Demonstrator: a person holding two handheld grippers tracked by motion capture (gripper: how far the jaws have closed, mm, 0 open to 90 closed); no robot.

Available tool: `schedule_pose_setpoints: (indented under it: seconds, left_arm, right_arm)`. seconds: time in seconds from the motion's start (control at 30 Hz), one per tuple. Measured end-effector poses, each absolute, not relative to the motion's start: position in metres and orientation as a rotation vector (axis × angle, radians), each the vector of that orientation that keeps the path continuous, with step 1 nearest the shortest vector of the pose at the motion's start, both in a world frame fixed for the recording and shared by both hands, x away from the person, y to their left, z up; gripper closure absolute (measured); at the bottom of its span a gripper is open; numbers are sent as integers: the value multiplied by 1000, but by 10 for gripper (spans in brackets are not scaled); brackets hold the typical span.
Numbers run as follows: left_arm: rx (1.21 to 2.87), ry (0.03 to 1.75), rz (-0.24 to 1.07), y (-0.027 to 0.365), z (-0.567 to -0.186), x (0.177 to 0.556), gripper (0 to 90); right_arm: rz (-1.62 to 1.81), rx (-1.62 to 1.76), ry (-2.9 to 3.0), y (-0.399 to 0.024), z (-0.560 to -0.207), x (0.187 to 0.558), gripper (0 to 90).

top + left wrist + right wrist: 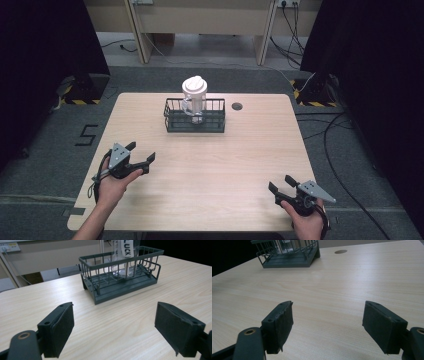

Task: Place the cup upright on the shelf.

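On the wooden worktop [210, 165], a dark wire basket [194, 116] sits toward twelve o'clock, and a clear lidded jug [194, 98] stands upright inside it. The left gripper [140, 156] is held at about eight o'clock, its jaws spread wide with nothing between them, pointing across the worktop toward the basket [120, 275] and well apart from it. The right gripper [281, 184] is held at about four o'clock, jaws likewise released and empty, well apart from the basket [289, 255]. A small round hole [237, 106] lies just at three o'clock of the basket
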State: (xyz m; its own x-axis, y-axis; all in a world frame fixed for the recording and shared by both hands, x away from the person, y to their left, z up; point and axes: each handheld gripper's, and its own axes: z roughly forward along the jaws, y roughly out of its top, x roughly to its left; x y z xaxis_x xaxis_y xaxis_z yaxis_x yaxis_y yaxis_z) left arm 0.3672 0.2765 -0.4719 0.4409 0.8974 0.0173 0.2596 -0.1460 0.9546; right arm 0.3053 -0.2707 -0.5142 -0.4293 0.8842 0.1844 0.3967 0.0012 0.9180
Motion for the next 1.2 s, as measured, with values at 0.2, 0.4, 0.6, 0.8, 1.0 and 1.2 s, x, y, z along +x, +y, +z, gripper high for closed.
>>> schedule_pose_setpoints:
  seconds: [0.2,0.4,0.6,0.8,1.0,1.2]
  left_arm:
    - [1666,1047,776,287,-478,360,155]
    - [1647,1083,772,300,-488,349,155]
    - [1642,1108,764,305,-496,343,156]
    - [1610,1142,755,306,-507,337,156]
    - [1609,1147,764,305,-514,332,159]
    - [1595,1146,777,307,-514,328,161]
  right_arm:
    - [1423,1317,1830,-271,-514,305,249]
    - [1424,1321,1830,-271,-514,305,250]
    - [1423,1322,1829,-271,-514,305,250]
    - [1420,1324,1829,-271,-514,305,250]
    - [1418,1314,1837,-271,-514,306,249]
    - [1420,1315,1839,-271,-514,306,246]
